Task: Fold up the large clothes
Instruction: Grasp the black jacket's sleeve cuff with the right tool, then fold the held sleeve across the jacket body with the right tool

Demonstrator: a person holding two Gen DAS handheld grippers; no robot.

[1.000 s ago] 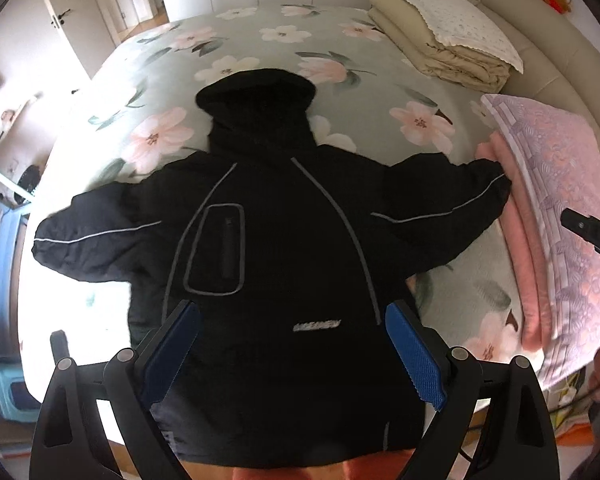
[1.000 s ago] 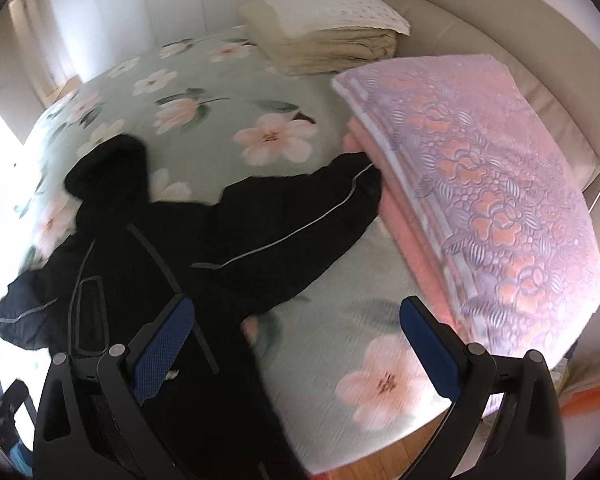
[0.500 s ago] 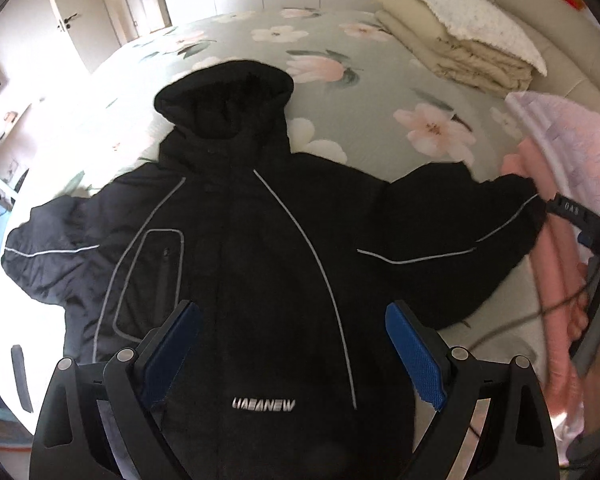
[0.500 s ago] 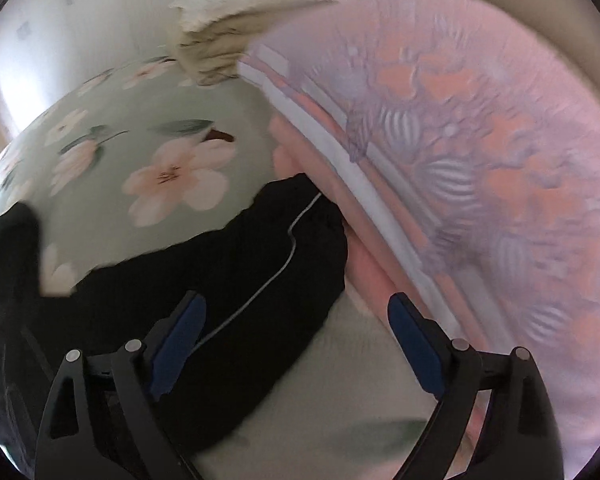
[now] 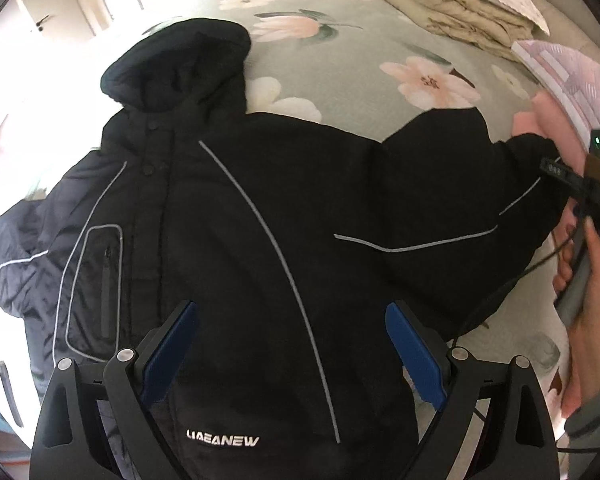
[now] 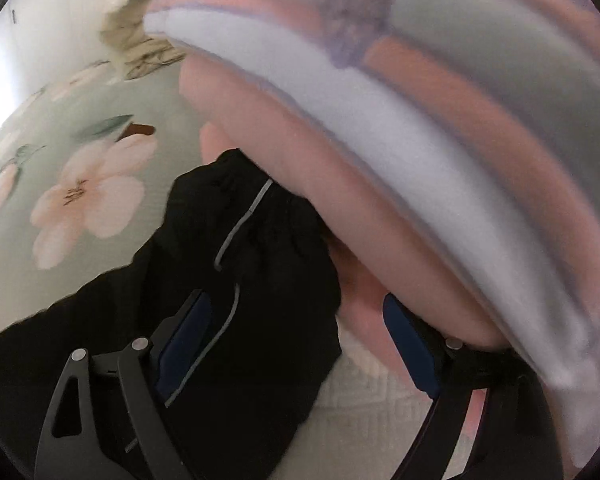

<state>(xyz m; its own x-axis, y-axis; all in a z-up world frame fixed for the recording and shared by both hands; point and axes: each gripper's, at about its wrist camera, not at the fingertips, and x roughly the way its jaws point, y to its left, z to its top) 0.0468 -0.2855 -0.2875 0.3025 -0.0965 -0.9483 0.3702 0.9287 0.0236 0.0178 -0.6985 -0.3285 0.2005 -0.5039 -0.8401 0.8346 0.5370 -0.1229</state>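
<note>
Now our right hand-held gripper [image 6: 296, 344] straddles the sleeve [image 6: 252, 248] cuff, jaws apart. We should pinch only black fabric, sparing the blanket [image 6: 300, 184]; the left hand-held gripper [image 5: 292, 352] hovers agape over the jacket [image 5: 236, 240].

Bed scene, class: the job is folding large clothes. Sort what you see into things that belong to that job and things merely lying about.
Part of the job:
black hooded jacket
left gripper
right gripper

Lying about:
pink folded blanket
beige folded quilt
floral bedsheet
</note>
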